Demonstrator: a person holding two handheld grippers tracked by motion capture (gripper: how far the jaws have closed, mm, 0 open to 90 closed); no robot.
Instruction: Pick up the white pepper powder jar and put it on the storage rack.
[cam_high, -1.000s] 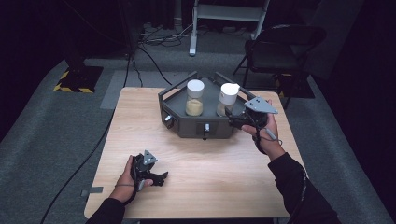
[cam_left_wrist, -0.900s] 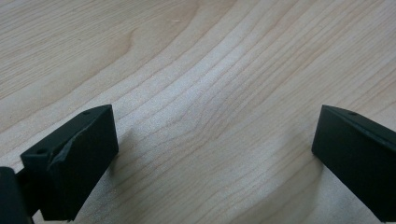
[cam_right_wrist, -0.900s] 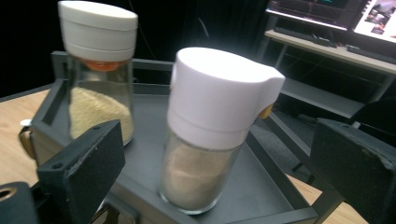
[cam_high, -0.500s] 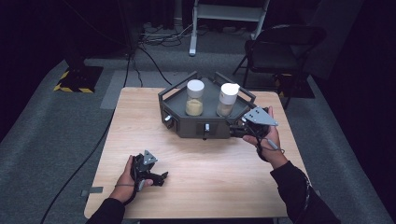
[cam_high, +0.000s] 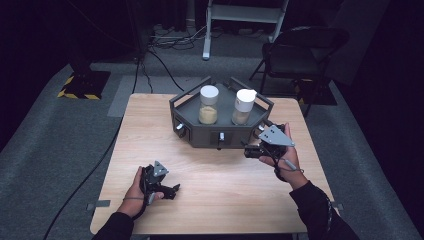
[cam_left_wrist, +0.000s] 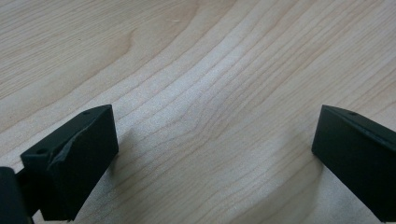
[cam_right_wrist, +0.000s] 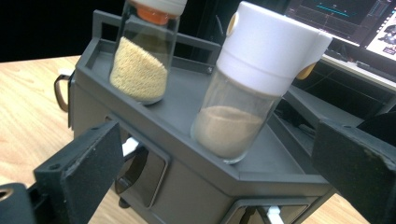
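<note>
Wooden table (cam_high: 220, 190) carries a grey rack (cam_high: 220, 132). High view: right gripper (cam_high: 252, 151) sits just beside its front corner; left gripper (cam_high: 170, 190) lies well apart. Left gripper view: jaws spread over bare wood. Right gripper view: jaws spread, upright white-capped jar (cam_right_wrist: 254, 88) straight ahead, grain jar (cam_right_wrist: 142, 56) beyond-left.

Bare light wooden table (cam_high: 225, 175) w/ free room btwn both hands, dark grey hexagonal rack (cam_high: 220, 131) blocks far centre, two white-capped glass jars (cam_high: 209, 105) upright inside, narrow gap btwn them
</note>
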